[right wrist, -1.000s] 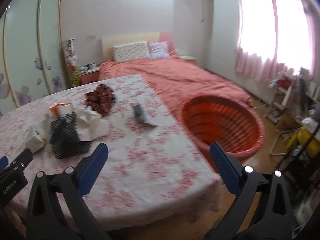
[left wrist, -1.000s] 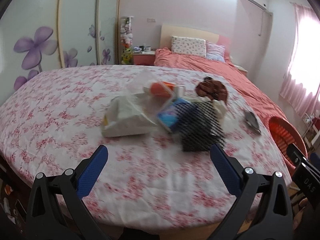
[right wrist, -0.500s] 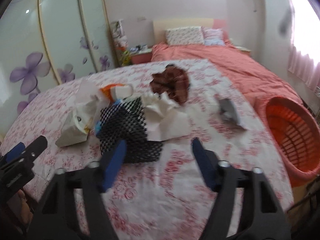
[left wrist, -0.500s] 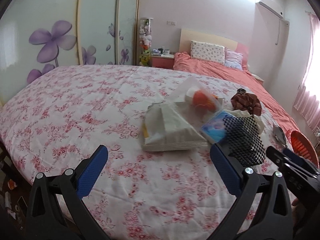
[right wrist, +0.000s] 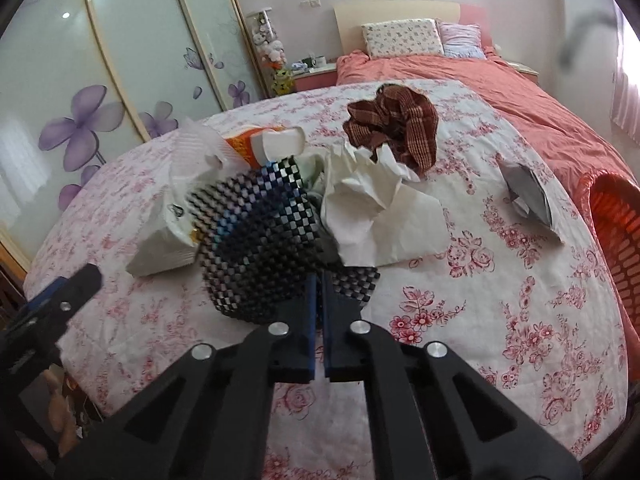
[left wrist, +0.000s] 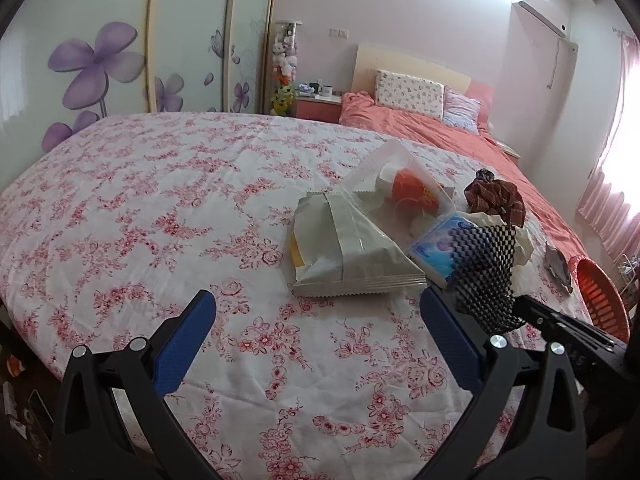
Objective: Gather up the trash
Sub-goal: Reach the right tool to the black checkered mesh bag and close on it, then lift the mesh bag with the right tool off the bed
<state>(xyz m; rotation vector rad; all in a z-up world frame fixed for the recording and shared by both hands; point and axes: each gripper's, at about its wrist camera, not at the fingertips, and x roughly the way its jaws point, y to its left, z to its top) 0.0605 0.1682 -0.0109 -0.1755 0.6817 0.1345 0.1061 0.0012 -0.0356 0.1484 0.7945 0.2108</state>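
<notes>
Left gripper (left wrist: pixel 316 320): jaws spread wide, holding nothing, hovering over the floral cloth short of the grey snack bag (left wrist: pixel 344 248).

Centre: black mesh netting (right wrist: pixel 264 240) lies in the pile against the crumpled white paper (right wrist: pixel 372 204). Right gripper (right wrist: pixel 319 292) is pinched almost flat on its near edge.

Risk: the grip is only on the hem, so the mesh may slip on lifting; or it may snag the paper and drag it off the table.

Right: orange basket (right wrist: pixel 616 240) beside the table edge, well apart from the pile.

Half a second ago the right jaws were parted and short of the mesh; now clamped
</notes>
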